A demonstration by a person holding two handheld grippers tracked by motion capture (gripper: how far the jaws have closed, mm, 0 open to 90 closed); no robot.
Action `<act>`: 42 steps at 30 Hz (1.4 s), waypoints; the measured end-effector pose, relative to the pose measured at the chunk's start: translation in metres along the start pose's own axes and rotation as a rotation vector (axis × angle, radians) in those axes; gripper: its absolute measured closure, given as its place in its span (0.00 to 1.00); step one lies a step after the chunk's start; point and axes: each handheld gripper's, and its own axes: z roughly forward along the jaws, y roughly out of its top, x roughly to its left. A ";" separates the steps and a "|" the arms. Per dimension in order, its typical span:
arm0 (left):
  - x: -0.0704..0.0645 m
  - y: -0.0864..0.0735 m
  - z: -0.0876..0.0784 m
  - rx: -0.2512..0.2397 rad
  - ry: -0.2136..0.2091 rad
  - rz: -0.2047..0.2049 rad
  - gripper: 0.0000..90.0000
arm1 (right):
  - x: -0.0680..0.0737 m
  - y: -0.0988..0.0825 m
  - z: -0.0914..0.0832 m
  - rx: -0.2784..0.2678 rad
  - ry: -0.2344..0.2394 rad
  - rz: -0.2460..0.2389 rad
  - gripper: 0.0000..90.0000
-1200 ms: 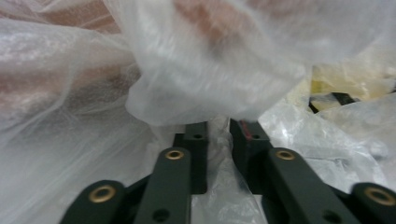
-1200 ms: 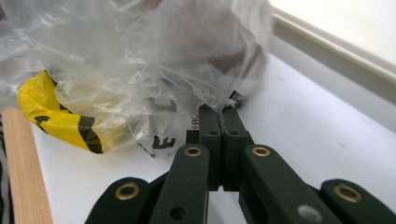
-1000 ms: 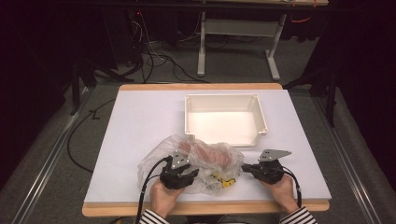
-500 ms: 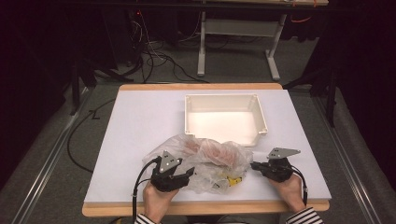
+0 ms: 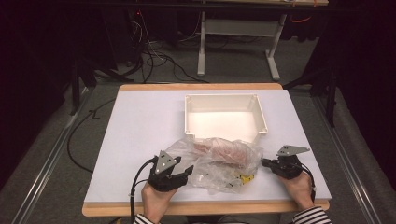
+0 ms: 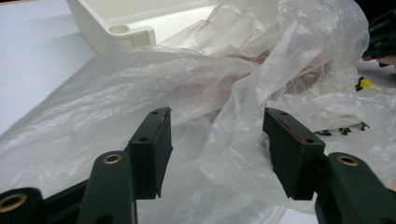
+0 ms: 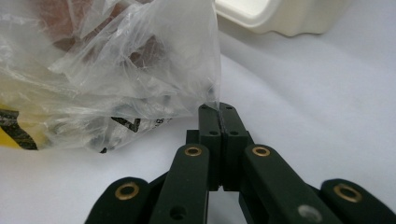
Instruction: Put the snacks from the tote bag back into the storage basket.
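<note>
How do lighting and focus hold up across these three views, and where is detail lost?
High view: bright white table and tray near washed out, surroundings dark. Left gripper view: plastic bag sharp mid-frame, glare on its folds, open left gripper slightly soft. Right gripper view: right gripper, shut on the bag's edge, is sharp; the tray corner behind is blurred.

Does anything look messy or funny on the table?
The clear plastic bag lies crumpled on the white table, not in the white tray behind it. The right gripper pinches one edge of the bag; the left gripper is open, with loose plastic between its jaws. Nothing looks spilled or broken.
</note>
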 end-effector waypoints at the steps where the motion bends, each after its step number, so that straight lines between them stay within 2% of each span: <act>1: 0.000 0.000 0.000 0.000 0.000 0.000 0.48 | 0.000 0.000 0.000 0.000 0.000 0.000 1.00; 3: 0.002 -0.001 0.001 0.009 -0.002 -0.004 0.48 | -0.002 0.000 0.000 0.001 0.001 0.022 1.00; 5: 0.004 -0.003 0.005 0.015 -0.003 -0.003 0.49 | -0.001 0.001 -0.001 -0.006 -0.007 0.008 0.88; 6: 0.007 -0.007 0.012 0.024 0.002 -0.003 0.49 | 0.002 0.001 -0.007 -0.036 0.001 0.005 0.80; 7: 0.007 -0.007 0.012 0.024 0.002 -0.003 0.49 | 0.002 0.001 -0.007 -0.036 0.001 0.005 0.80; 8: 0.008 -0.010 0.015 0.028 -0.003 -0.011 0.49 | 0.006 0.002 -0.017 -0.084 0.006 -0.006 0.75; 9: 0.009 -0.013 0.019 0.030 -0.008 -0.016 0.49 | 0.006 0.002 -0.017 -0.084 0.006 -0.006 0.75; 13: 0.010 -0.020 0.028 0.039 -0.006 -0.022 0.49 | 0.022 0.005 -0.039 -0.161 0.008 -0.028 0.68; 14: 0.010 -0.020 0.030 0.039 -0.005 -0.023 0.49 | 0.033 0.007 -0.045 -0.180 0.033 -0.046 0.67; 15: 0.011 -0.021 0.031 0.042 -0.002 -0.021 0.49 | 0.033 0.007 -0.045 -0.180 0.033 -0.046 0.67; 16: 0.011 -0.021 0.032 0.044 0.000 -0.023 0.49 | 0.047 0.010 -0.047 -0.182 0.044 -0.090 0.66; 17: 0.012 -0.021 0.033 0.045 0.003 -0.024 0.49 | 0.047 0.010 -0.047 -0.182 0.044 -0.090 0.66; 18: 0.012 -0.022 0.034 0.049 0.003 -0.023 0.49 | 0.059 0.014 -0.046 -0.198 0.068 -0.116 0.64; 19: 0.012 -0.022 0.036 0.045 0.007 -0.029 0.49 | 0.059 0.014 -0.046 -0.198 0.068 -0.116 0.64; 22: 0.014 -0.024 0.039 0.058 0.009 -0.037 0.49 | 0.074 0.025 -0.040 -0.230 0.099 -0.131 0.58; 24: 0.015 -0.026 0.041 0.064 0.012 -0.036 0.48 | 0.080 0.032 -0.031 -0.220 0.101 -0.128 0.53; 25: 0.015 -0.026 0.041 0.064 0.012 -0.036 0.48 | 0.080 0.032 -0.031 -0.220 0.101 -0.128 0.53; 26: 0.015 -0.026 0.041 0.067 0.013 -0.034 0.48 | 0.082 0.035 -0.023 -0.204 0.110 -0.126 0.53; 29: 0.015 -0.027 0.042 0.070 0.013 -0.039 0.48 | 0.084 0.036 -0.018 -0.191 0.103 -0.136 0.55; 30: 0.017 -0.027 0.041 0.076 0.012 -0.040 0.48 | 0.085 0.036 -0.015 -0.180 0.100 -0.136 0.62; 31: 0.017 -0.027 0.041 0.076 0.012 -0.040 0.48 | 0.085 0.036 -0.015 -0.180 0.100 -0.136 0.62; 32: 0.017 -0.027 0.041 0.074 0.012 -0.040 0.48 | 0.085 0.035 -0.013 -0.165 0.092 -0.153 0.73; 33: 0.017 -0.027 0.041 0.074 0.012 -0.040 0.48 | 0.085 0.035 -0.013 -0.165 0.092 -0.153 0.73; 34: 0.017 -0.028 0.041 0.076 0.012 -0.035 0.48 | 0.083 0.034 -0.011 -0.156 0.106 -0.154 0.84; 35: 0.017 -0.028 0.041 0.076 0.012 -0.035 0.48 | 0.083 0.034 -0.011 -0.156 0.106 -0.154 0.84; 36: 0.017 -0.028 0.042 0.072 0.011 -0.041 0.47 | 0.080 0.032 -0.011 -0.164 0.108 -0.140 0.94; 39: 0.017 -0.029 0.042 0.068 0.010 -0.046 0.47 | 0.076 0.031 -0.013 -0.177 0.105 -0.127 0.99; 42: 0.018 -0.031 0.042 0.063 0.005 -0.046 0.46 | 0.069 0.029 -0.017 -0.192 0.098 -0.114 1.00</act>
